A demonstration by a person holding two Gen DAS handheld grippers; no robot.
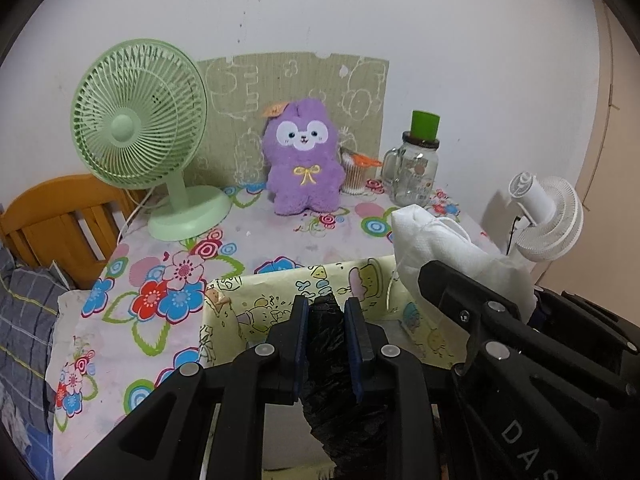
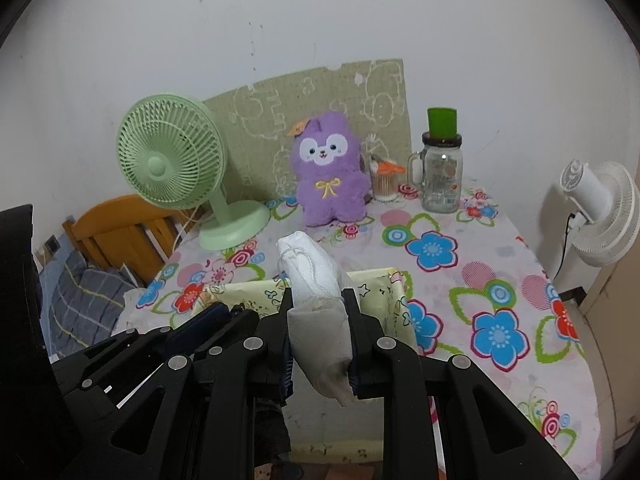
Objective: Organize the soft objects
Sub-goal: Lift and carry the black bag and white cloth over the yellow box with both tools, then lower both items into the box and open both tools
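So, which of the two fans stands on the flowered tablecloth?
The green fan, on its round base beside the purple plush. The white fan stands off the table.

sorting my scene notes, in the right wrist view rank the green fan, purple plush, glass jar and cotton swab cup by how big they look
Largest to smallest as they look:
1. green fan
2. purple plush
3. glass jar
4. cotton swab cup

All four stand near the back of the table, so nearness distorts the order little.

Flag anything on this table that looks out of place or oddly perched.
One oddity: a green cup sits upside down on the lid of the glass mug jar at the back right, perched rather than stored. The purple plush stands upright against the cardboard; nothing looks spilled or damaged.
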